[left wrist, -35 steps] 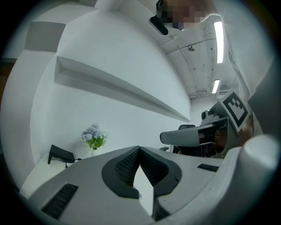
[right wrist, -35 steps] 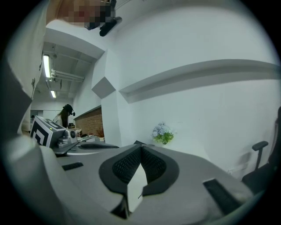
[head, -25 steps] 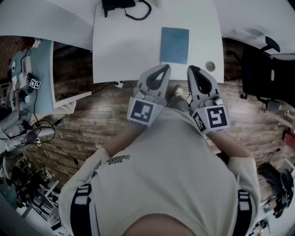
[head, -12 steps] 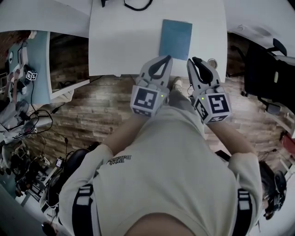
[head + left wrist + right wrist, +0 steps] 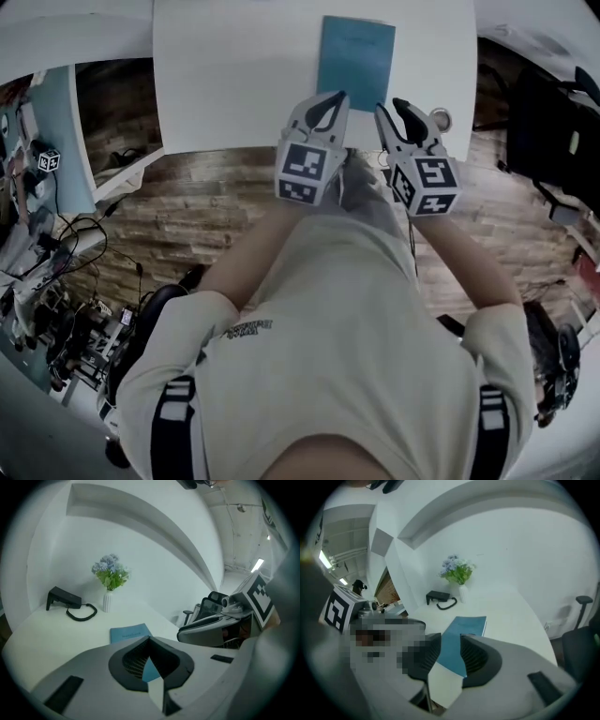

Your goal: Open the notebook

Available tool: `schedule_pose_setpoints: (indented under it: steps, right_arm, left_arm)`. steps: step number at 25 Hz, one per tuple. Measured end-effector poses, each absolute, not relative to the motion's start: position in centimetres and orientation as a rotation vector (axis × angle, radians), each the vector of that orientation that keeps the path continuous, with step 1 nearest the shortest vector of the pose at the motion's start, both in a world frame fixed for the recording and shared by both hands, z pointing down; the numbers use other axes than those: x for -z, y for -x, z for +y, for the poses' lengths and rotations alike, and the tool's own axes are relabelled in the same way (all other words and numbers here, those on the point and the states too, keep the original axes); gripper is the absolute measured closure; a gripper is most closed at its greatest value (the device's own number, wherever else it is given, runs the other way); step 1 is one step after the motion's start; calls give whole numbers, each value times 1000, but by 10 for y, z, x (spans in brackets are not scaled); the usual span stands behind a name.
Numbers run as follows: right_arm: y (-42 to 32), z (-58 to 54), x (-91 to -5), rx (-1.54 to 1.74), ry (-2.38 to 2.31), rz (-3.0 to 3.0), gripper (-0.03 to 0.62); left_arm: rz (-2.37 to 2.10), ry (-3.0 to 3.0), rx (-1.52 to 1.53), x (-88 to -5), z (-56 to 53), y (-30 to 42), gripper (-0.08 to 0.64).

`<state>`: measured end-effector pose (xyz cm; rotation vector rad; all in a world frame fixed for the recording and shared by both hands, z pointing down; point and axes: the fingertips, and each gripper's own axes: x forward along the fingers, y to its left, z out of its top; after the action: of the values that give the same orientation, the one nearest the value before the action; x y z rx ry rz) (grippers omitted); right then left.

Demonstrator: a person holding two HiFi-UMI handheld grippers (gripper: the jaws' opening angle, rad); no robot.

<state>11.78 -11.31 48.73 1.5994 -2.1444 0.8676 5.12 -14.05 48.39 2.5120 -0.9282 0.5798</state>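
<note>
White table (image 5: 234, 84), brown plank floor (image 5: 187, 225), black office chair (image 5: 212, 604), white walls (image 5: 140, 550)

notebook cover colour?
Plain blue notebook, lying closed on the white table; it shows best in the head view.

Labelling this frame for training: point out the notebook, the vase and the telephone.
notebook (image 5: 356, 52), head view, middle of its blue cover.
vase (image 5: 108, 602), left gripper view, its white body.
telephone (image 5: 62, 598), left gripper view, its black base.

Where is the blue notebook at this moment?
In the head view the notebook lies closed on the white table, right of its middle; the phone and flower vase stand farther back.
</note>
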Motion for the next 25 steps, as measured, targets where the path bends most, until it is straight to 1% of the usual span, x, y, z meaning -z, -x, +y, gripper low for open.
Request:
schedule_pose_setpoints:
  steps: [9,19,21,25]
  right_arm:
    - [-130,-112,-570,-1080,-1595,-1978,460]
    - [-125,-109,-597,-1235,-1555,-1943,460]
    - [-123,-110,-599,-1248,-1562,-1934,472]
    - [-127,-113,-589,-1230,-1586,-1944,523]
  left_arm:
    - [-844,-2428,-753,-555,-144,-53,552]
    - [-778,-2350,-899,-594,-135,-55,552]
    - [-776,-2352,-902,-595,-136,-54,552]
    - [-784,-2357,-871,-586,-139,-54,552]
